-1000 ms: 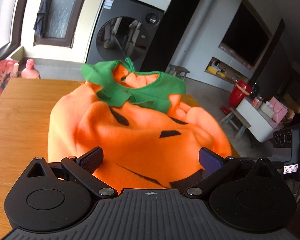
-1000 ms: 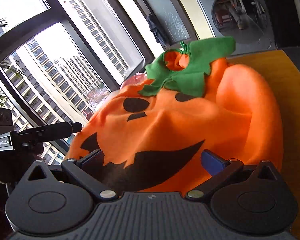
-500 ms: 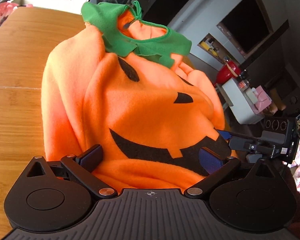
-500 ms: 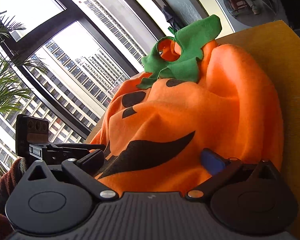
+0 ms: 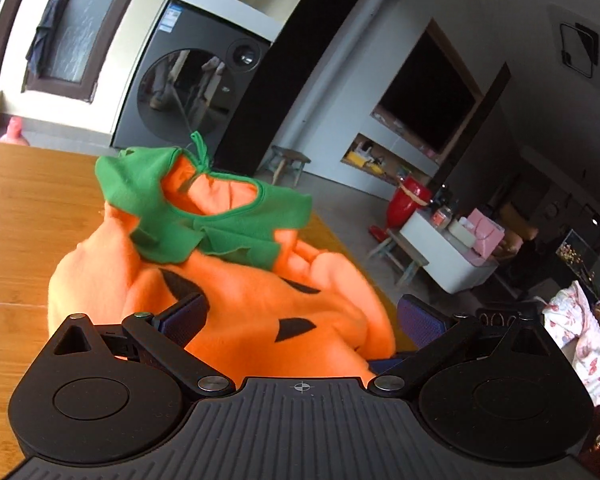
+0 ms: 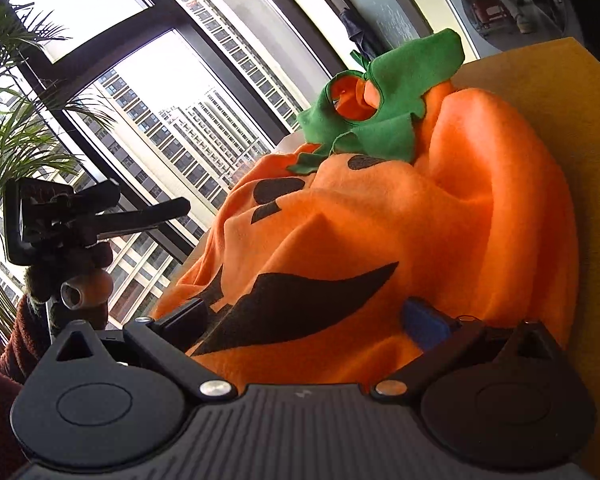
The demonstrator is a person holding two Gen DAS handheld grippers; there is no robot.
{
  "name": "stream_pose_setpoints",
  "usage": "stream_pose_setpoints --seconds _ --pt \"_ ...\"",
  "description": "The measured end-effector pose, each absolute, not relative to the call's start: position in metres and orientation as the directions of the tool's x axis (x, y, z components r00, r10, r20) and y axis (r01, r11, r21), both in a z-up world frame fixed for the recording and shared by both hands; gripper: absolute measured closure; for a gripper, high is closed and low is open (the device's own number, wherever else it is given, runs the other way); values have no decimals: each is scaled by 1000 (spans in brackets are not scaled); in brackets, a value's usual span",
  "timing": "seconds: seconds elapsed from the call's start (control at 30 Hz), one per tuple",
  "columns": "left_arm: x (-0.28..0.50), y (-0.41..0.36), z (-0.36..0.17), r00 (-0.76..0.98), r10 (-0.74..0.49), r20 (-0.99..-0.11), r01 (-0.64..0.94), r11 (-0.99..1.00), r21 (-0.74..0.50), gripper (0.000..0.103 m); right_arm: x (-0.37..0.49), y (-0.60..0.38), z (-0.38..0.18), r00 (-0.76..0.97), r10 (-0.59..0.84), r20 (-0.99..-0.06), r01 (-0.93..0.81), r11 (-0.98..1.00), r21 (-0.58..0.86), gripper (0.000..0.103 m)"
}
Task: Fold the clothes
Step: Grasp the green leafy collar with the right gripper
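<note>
An orange pumpkin costume with a green leaf collar and black face patches lies bunched in a heap on the wooden bench, directly ahead of both tools. The left hand-held gripper has its fingers spread wide, the near hem of the fleece lying between them and just beyond; nothing is pinched. The right hand-held gripper is likewise spread, its two blue pads straddling the black mouth patch at the near edge of the costume, and whether the pads touch the cloth I cannot tell. In the right wrist view the other tool shows off to the left, held by a hand in a dark red sleeve, apart from the fabric.

The step in hand looks like the approach before the first grasp: the garment is still rumpled, not flattened, and no fold is made. The collar sits at the far end, away from both tools.

The next move likely calls for each tool to close on a near corner of the hem, one to each side, then draw the cloth taut and flat before folding. Thick fleece may bunch between the pads, so a grip on a single layer edge would matter.
</note>
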State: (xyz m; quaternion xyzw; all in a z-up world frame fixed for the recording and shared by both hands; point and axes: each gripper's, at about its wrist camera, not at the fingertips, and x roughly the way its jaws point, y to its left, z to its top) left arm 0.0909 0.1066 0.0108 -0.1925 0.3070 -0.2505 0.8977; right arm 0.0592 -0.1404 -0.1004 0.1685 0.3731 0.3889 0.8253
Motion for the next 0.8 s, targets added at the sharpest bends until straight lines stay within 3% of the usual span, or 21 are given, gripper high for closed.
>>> stream_pose_setpoints --seconds 0.17,0.37,0.6,0.7,0.8 --pt "114 119 -40 583 -554 -594 161 795 -585 0 62 -153 -93 517 663 -541 -458 749 479 0" --pt "103 120 -53 585 -581 -565 204 780 -591 0 70 -172 -92 488 681 -546 -396 730 557 0" --pt "107 106 -33 559 -549 -621 233 823 -518 0 77 -141 -66 398 673 -624 -504 728 464 0" --pt "114 101 -10 597 -542 -592 286 833 -474 0 91 -139 -22 541 620 -568 -573 766 290 0" --pt "132 93 -1 624 -501 -599 293 861 -415 0 118 -118 4 727 438 -528 -547 835 -61 0"
